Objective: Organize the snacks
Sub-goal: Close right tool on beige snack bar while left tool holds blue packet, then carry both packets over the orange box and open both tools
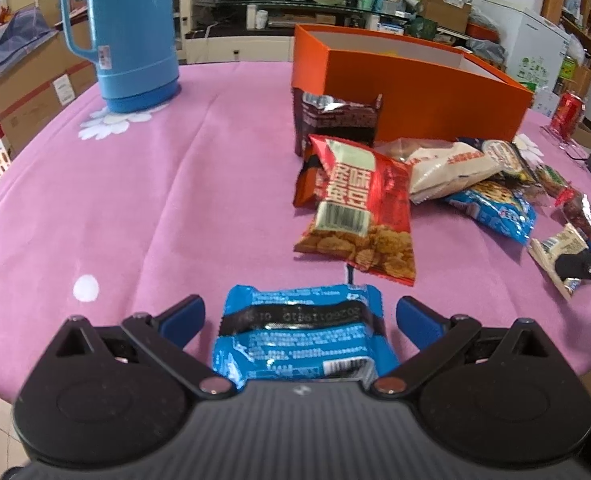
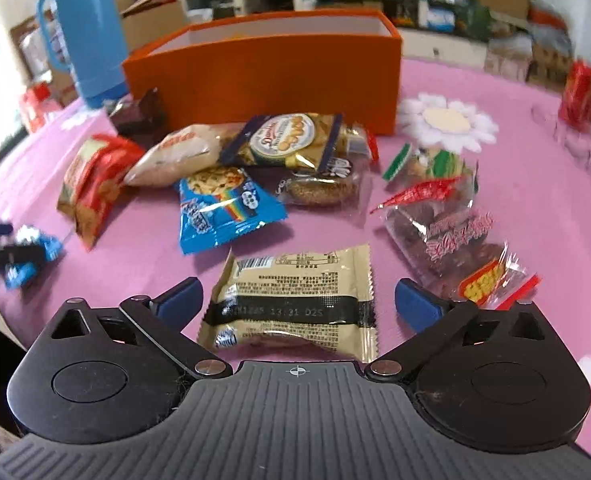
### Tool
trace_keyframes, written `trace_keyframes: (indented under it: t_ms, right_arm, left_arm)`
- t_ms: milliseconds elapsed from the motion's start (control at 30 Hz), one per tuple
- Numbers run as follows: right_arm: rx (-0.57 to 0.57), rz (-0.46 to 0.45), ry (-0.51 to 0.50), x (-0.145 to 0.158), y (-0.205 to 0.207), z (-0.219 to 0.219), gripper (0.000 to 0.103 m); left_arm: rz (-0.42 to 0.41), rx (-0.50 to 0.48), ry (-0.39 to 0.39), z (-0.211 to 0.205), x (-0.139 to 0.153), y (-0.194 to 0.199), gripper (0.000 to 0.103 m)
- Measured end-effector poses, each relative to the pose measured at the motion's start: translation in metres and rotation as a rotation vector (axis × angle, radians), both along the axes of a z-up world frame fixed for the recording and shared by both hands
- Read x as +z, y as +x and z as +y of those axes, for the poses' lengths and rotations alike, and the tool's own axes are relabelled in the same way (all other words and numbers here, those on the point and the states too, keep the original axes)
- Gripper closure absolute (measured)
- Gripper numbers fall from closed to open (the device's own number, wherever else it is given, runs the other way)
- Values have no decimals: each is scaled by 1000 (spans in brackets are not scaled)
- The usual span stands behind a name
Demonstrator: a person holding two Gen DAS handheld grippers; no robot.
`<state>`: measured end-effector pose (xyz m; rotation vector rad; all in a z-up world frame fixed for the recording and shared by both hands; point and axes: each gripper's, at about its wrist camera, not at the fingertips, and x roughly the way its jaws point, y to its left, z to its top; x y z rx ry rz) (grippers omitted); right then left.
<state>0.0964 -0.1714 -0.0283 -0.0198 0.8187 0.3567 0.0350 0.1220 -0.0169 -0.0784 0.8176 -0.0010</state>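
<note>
Both claws stand wide: our left claw [image 1: 299, 316] straddles the blue packet [image 1: 301, 336] at lower centre, our right claw [image 2: 297, 304] the beige packet [image 2: 295, 304]. Slick wrappers may squirt out as we close, missing the orange box [image 2: 263, 68] above.

"13:31" on beige packet [image 2: 295, 304]

Bench [image 1: 135, 208] under pink cloth with white daisy prints. On it: blue thermos [image 1: 131, 32] far left, orange box [image 1: 407, 96] open-topped at back, snack packets heaped before box, blue packet [image 1: 299, 340] and beige packet [image 2: 295, 304] near front edge, red can [image 1: 567, 114] far right.
</note>
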Motion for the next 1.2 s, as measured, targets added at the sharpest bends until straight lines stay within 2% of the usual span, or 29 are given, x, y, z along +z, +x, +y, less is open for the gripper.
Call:
trace_keyframes:
  t_ms: [67, 100, 300, 433, 467, 500, 533, 567, 633, 700, 833, 1000, 1100, 1200]
  right_arm:
    - [-16, 47, 69, -4, 2, -3, 9]
    - [-19, 43, 72, -6, 1, -3, 9]
    - [-9, 8, 20, -10, 1, 6, 9]
    - [11, -32, -74, -14, 1, 18, 9]
    - [16, -42, -97, -16, 0, 21, 9]
    - [20, -50, -103, -16, -1, 22, 12]
    - [20, -53, -100, -15, -1, 21, 19]
    - [23, -61, -98, -14, -2, 20, 25]
    - [23, -70, -88, -11, -4, 18, 42]
    - [17, -77, -86, -9, -7, 15, 52]
    - [5, -74, -41, -3, -14, 8, 55]
    - [-20, -161, -3, 15, -26, 2, 55]
    - [-40, -200, 35, 29, -26, -3, 55]
    - [-39, -224, 76, 52, -10, -3, 55]
  left_arm:
    - [1, -18, -8, -1, 0, -1, 2]
    - [4, -24, -8, -1, 0, -1, 2]
    - [52, -7, 52, -4, -9, 5, 2]
    - [62, 0, 70, -5, -12, 7, 1]
    - [58, 3, 72, -5, -12, 7, 4]
    - [48, 3, 75, -5, -11, 7, 11]
    - [36, 2, 74, -5, -10, 6, 17]
    - [23, 1, 68, -5, -8, 5, 29]
    - [18, 6, 61, -4, -6, 5, 36]
    - [11, 13, 71, -6, -5, 3, 42]
    - [-14, 24, 74, -7, 4, -2, 42]
    - [-63, 12, 22, -12, 21, -5, 42]
    - [-92, -20, -14, -21, 38, 10, 42]
    - [-140, -40, -17, -30, 63, 43, 42]
